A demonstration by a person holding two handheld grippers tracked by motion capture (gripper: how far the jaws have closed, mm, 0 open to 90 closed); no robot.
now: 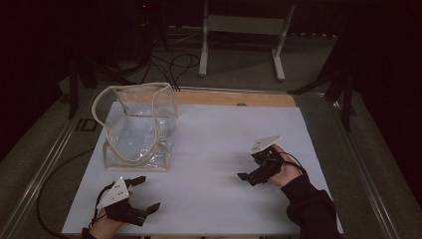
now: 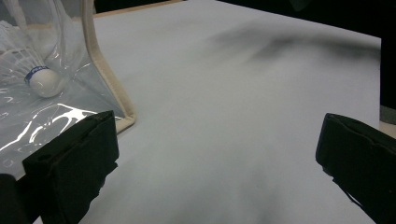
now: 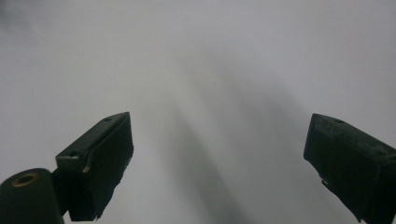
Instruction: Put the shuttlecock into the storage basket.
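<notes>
While both grippers gape empty, the clear bag [image 1: 139,127] stands just beyond the left gripper [image 1: 145,193], well apart from the right gripper [image 1: 250,174].

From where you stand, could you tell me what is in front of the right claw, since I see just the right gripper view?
Observer: A clear bag with cream trim stands across the table, far to the right claw's left.
Operator: Is anything inside it?
Observer: A white shuttlecock with a blue band lies inside, seen from the left gripper view.
Operator: Which claw is closer?
Observer: The left claw, open, sits just before the bag's near edge.
</notes>
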